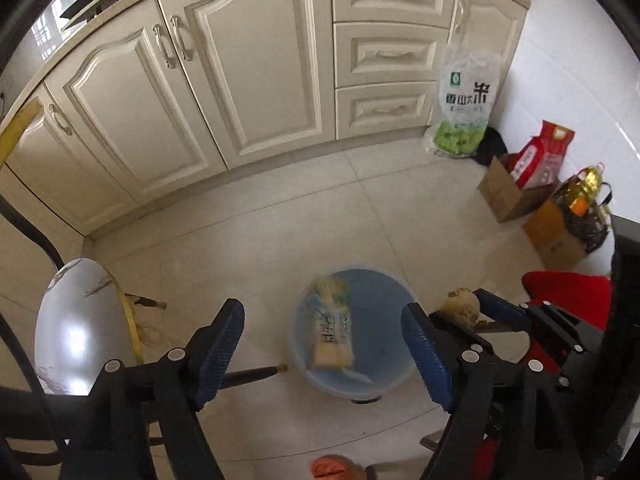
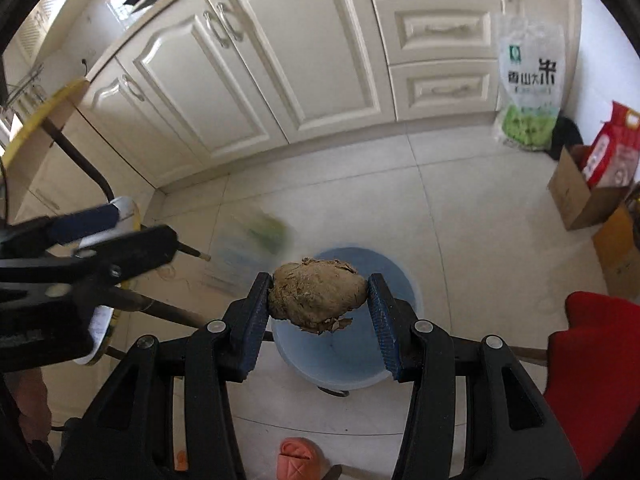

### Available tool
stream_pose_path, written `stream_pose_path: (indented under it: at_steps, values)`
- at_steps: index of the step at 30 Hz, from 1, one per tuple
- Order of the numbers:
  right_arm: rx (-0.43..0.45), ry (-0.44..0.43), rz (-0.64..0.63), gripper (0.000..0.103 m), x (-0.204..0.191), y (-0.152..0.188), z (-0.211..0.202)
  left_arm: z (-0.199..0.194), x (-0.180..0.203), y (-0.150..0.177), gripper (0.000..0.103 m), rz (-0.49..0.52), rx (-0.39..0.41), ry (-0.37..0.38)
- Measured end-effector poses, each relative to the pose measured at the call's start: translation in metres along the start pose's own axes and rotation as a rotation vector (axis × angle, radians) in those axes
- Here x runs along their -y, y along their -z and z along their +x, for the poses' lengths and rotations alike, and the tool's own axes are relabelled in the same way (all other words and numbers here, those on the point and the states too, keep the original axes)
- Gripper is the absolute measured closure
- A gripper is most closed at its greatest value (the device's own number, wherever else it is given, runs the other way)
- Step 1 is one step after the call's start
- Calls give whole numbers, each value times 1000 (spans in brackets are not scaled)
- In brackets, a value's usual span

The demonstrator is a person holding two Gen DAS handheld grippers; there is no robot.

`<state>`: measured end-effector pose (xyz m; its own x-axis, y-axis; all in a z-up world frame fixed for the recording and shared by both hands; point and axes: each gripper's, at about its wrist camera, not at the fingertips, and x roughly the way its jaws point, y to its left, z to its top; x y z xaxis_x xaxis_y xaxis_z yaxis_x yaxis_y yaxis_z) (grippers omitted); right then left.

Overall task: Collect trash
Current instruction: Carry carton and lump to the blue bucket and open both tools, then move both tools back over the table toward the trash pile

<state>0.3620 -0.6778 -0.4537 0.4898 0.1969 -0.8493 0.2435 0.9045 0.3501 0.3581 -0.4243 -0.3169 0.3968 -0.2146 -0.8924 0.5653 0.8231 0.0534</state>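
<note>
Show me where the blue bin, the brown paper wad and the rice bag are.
Blue bin (image 2: pixel 352 356), right wrist view, inner floor.
Brown paper wad (image 2: pixel 316 296), right wrist view, its middle.
Rice bag (image 1: pixel 466 100), left wrist view, printed front.

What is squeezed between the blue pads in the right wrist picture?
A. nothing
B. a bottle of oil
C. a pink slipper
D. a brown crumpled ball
D: the right gripper has both pads pressed on a brown crumpled ball, right above the blue bin.
</note>
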Motion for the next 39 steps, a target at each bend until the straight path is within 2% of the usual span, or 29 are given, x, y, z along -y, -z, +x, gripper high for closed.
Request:
stream_pose_path:
  at_steps: [3, 6, 9, 10, 13, 15, 17, 18, 21, 25, 27, 31, 35, 39]
  values:
    - [1, -10, 10, 57, -1, -2, 11, 10, 1, -3, 25, -4, 8, -46]
    - [3, -11, 23, 53, -2, -4, 17, 2, 3, 2, 25, -23, 12, -58]
    - [8, -18, 26, 33, -5, -6, 12, -21, -1, 11, 25, -42, 31, -79]
    - [22, -10, 20, 32, -8, -5, 4, -29, -2, 14, 25, -46, 39, -80]
    - [42, 1, 12, 25, -14, -4, -18, -67, -1, 28, 25, -55, 87, -96]
    - [76, 4, 4, 24, -21, -2, -40, -97, 0, 39, 24, -63, 127, -83]
    - [107, -3, 3, 18, -28, 0, -64, -132, 2, 52, 24, -77, 176, -68]
    - [139, -5, -4, 14, -36, 2, -84, -147, -1, 59, 22, -81, 199, -65]
    - [208, -19, -37, 12, -59, 2, -127, -200, -6, 83, 15, -99, 286, -81]
    - [320, -43, -110, 6, -107, 4, -187, -266, -17, 122, 12, -130, 390, -106]
    - [359, -48, -147, 2, -134, 5, -211, -303, -27, 151, 7, -150, 448, -146]
    - [437, -85, -233, 1, -189, 7, -253, -349, -43, 199, 5, -188, 523, -191]
    - [493, -114, -315, 0, -246, 14, -279, -395, -67, 260, 1, -250, 606, -250]
    - [515, -147, -385, 0, -296, 20, -288, -416, -77, 311, 1, -297, 663, -320]
